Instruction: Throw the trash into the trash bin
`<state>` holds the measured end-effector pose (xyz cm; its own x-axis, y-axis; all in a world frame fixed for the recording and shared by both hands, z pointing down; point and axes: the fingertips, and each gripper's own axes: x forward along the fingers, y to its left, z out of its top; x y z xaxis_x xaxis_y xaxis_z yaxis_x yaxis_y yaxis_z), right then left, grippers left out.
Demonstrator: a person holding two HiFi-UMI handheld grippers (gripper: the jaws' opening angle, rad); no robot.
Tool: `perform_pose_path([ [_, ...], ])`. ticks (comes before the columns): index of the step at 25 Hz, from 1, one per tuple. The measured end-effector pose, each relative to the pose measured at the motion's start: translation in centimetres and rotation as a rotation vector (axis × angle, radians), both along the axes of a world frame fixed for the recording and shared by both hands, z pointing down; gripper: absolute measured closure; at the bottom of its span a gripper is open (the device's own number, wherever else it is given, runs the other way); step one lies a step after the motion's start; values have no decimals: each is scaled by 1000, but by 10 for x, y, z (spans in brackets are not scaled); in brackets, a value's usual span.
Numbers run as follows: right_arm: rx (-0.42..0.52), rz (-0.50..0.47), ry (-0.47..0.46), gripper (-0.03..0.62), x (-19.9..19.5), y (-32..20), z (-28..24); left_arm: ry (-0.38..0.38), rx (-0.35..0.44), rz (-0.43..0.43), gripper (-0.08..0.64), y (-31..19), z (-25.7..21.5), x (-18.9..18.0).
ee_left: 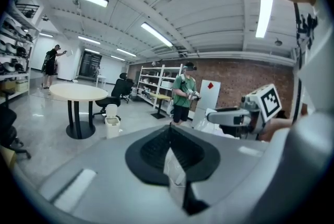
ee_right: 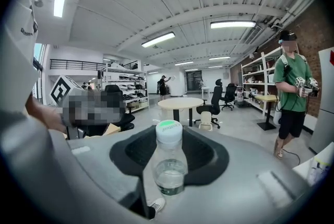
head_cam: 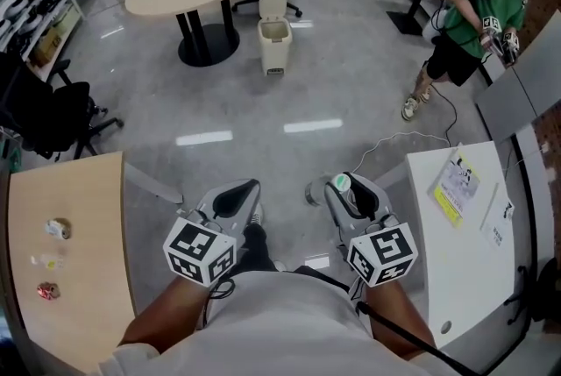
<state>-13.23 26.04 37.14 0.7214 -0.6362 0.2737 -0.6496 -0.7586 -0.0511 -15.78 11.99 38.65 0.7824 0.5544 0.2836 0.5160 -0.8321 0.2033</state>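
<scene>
Bottle [ee_right: 169,165] pinched in right claw [head_cam: 344,192], thin scrap [ee_left: 174,165] in left claw [ee_left: 169,133]; mid-carry. Bin [head_cam: 273,34] far ahead of both; probably called for approach, then release.

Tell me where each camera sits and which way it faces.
Head view: on the person's head, looking steeply down; forearms, left hand-held gripper and right hand-held gripper show.
Left gripper view: on the left one, looking along jaws shut on a thin pale scrap; shirt at right.
Right gripper view: on the right one, looking along jaws gripping a bottle.
Shared: both gripper views face the trash bin by the round table.
</scene>
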Motion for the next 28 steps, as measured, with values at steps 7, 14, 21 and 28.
perform_pose_path([
  [7, -12, 25, -17, 439, 25, -2, 2, -8, 5, 40, 552, -1, -2, 28],
  [14, -27, 39, -29, 437, 57, -9, 4, -20, 9, 59, 552, -9, -1, 64],
  [21, -26, 61, -57, 437, 97, -26, 7, -31, 13, 61, 552, -31, -4, 105],
  [28, -30, 89, -56, 439, 147, -48, 3, -31, 4, 60, 552, -63, -7, 157],
])
